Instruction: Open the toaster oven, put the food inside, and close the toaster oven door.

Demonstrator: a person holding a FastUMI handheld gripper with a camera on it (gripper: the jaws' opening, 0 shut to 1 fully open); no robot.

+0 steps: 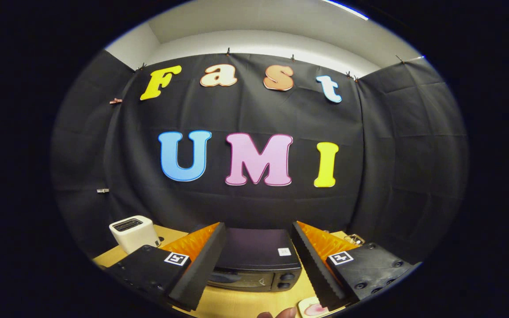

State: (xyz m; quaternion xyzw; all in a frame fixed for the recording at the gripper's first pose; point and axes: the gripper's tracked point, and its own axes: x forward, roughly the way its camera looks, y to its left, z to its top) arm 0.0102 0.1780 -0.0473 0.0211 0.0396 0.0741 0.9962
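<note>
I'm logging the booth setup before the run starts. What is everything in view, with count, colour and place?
toaster oven: one, black, on the table, between and beyond the fingers, door closed.
toaster: one, white, on the table, left of the toaster oven.
plate: one, pale with something pink on it, by the right finger, partly hidden.
table: one, light wood.
fingertip: part of a person's hand, near the plate.
gripper: one, open, fingers apart, holding nothing.
</note>
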